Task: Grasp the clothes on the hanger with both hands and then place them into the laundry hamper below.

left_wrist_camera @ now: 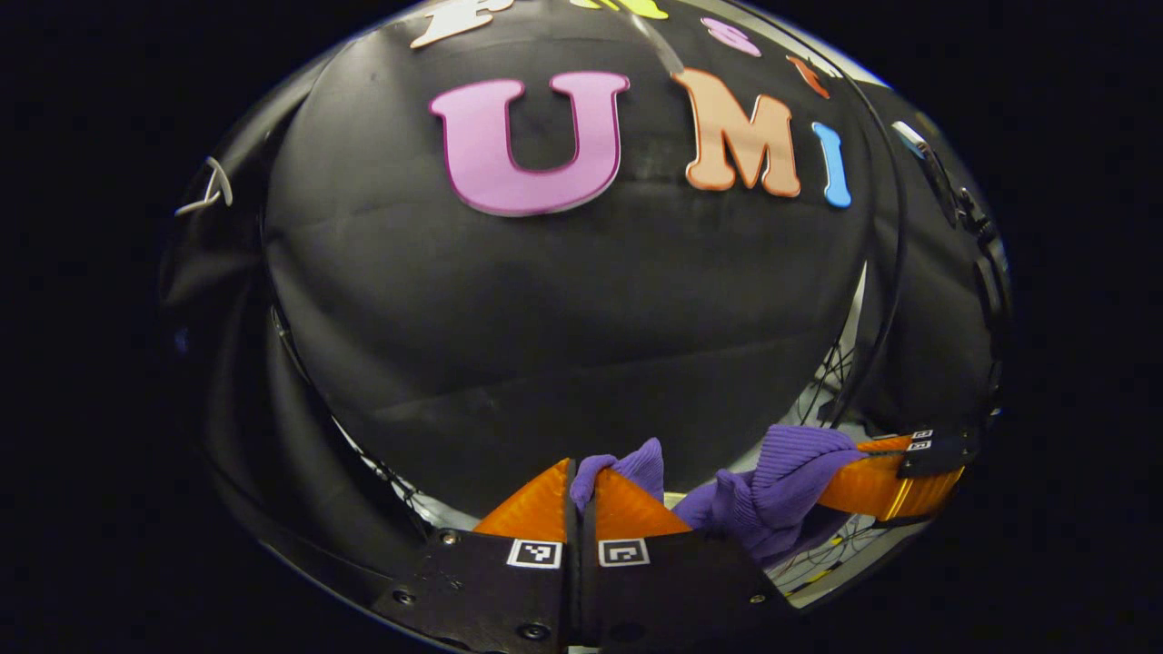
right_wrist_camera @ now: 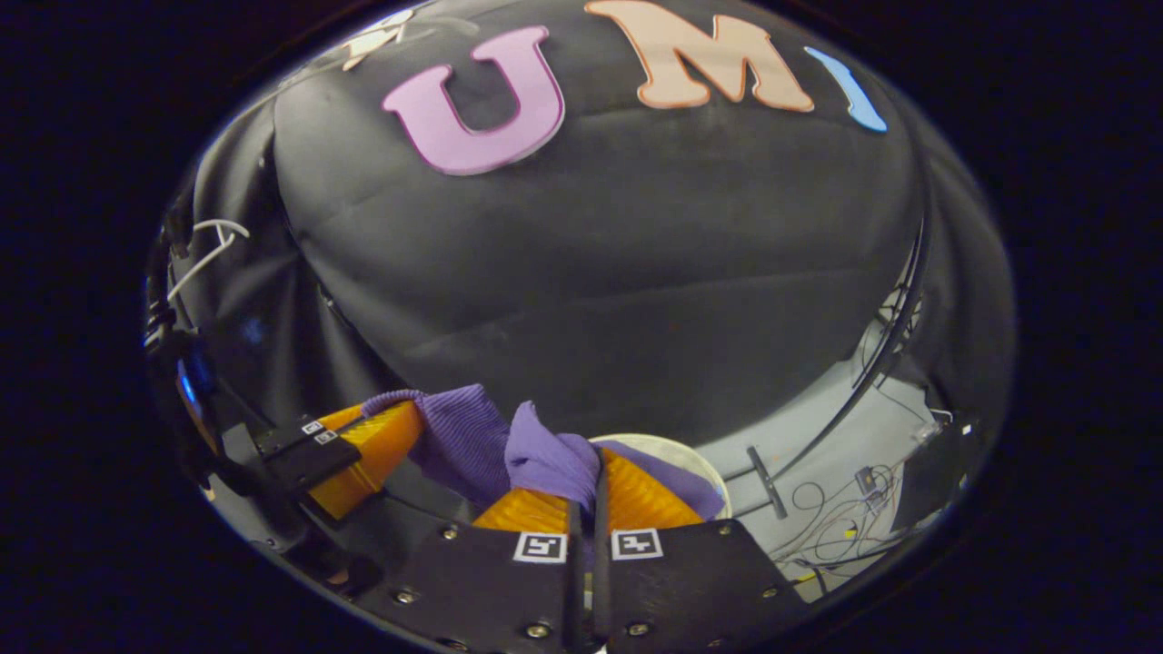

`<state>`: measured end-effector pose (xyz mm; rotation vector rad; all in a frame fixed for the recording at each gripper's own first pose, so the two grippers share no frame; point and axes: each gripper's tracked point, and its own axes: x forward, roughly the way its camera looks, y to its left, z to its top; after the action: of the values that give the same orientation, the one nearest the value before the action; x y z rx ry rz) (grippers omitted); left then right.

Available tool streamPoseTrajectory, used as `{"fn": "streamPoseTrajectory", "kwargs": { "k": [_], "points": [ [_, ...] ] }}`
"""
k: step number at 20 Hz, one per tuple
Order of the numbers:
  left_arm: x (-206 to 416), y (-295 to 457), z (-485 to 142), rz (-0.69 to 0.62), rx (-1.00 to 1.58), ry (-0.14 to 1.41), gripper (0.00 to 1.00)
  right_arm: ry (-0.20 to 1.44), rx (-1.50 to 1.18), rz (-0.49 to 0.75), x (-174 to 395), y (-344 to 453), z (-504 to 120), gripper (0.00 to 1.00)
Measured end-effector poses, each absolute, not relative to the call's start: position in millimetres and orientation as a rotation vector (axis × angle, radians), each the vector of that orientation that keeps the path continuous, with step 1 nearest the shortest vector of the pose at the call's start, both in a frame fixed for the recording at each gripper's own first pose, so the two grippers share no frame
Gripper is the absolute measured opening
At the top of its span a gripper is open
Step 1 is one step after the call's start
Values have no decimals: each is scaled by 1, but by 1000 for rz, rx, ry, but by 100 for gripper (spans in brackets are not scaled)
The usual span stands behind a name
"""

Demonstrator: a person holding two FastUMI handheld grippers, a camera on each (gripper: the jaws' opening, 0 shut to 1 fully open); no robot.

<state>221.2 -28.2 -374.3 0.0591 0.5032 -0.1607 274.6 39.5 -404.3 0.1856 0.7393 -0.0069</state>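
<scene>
So the booth wall [left_wrist_camera: 563,300] takes up most of both views, black cloth all over. Down low in the right gripper view there's the pale round rim of the laundry hamper [right_wrist_camera: 677,447], with grey floor [right_wrist_camera: 818,454] and some loose cables [right_wrist_camera: 840,536] off to the side. The purple garment [right_wrist_camera: 472,436] is stretched between the two tools, right above that hamper rim. Left gripper [left_wrist_camera: 581,490] has its orange fingers clamped tight on a fold of the purple knit. Right gripper [right_wrist_camera: 591,481] is the same deal, pinched closed on the cloth. A white hanger [right_wrist_camera: 204,245] hangs at the far left edge, bare.
</scene>
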Motion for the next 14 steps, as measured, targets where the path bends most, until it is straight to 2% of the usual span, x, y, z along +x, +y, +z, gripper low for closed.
{"fn": "streamPoseTrajectory", "kwargs": {
  "k": [8, 14],
  "points": [
    [217, -26, -479, -149, 84, 642, 1, 869, 151, -64, 275, 28, -511, 4],
    [221, -15, -542, -75, 1, 686, 5, 839, 99, -89, 290, 3, -572, 5]
  ]
}}
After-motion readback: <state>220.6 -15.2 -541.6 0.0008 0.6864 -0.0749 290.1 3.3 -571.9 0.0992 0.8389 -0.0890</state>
